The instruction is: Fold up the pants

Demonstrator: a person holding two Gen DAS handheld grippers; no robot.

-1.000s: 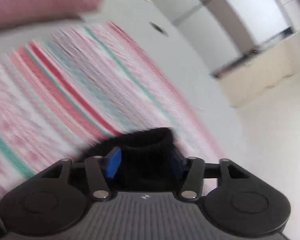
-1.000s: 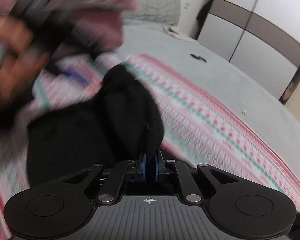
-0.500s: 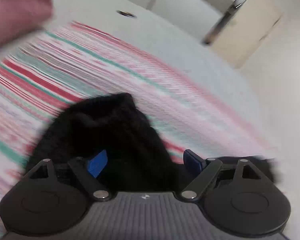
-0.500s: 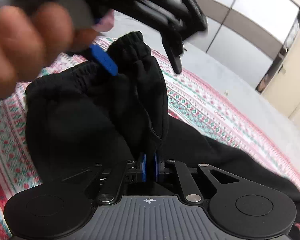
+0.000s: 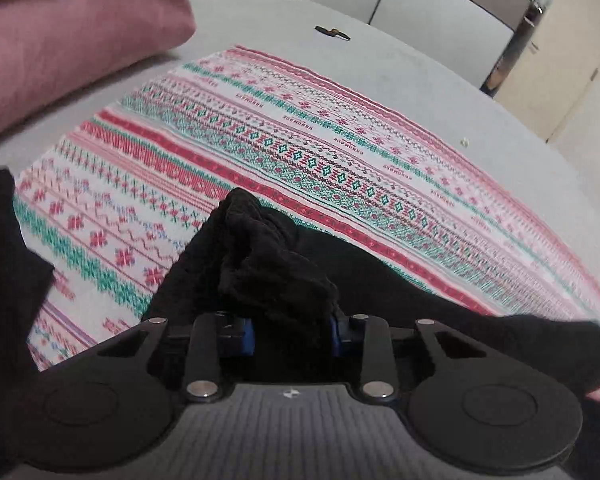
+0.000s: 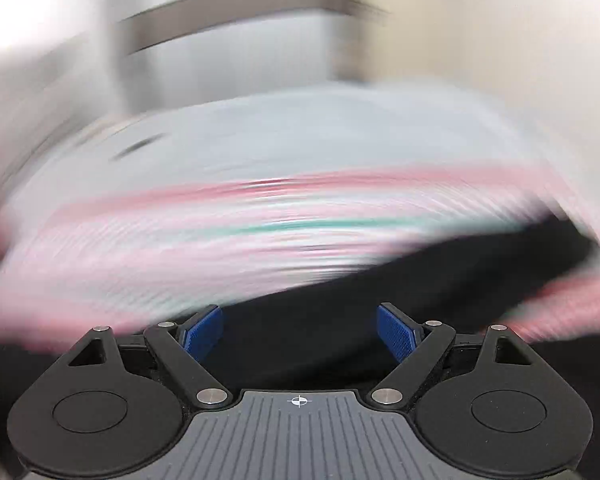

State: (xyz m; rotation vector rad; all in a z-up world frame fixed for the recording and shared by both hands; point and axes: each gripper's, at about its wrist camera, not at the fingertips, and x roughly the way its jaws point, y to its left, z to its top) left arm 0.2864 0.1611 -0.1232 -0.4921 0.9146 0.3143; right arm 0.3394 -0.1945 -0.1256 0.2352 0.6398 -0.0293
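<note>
Black pants (image 5: pixel 284 264) lie on a red, green and white patterned blanket (image 5: pixel 340 152) spread over a grey bed (image 5: pixel 440 76). A pink pillow (image 5: pixel 72 36) sits beyond, far left. The left tool (image 5: pixel 292 330) is clenched on a bunched pants fold. The right tool (image 6: pixel 300 332) is released above the pants, its view blurred.

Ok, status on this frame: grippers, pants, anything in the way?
Left gripper shut on bunched pants. Right gripper open, holding nothing, view blurred. Pants lie on patterned blanket. Nothing in the way.
</note>
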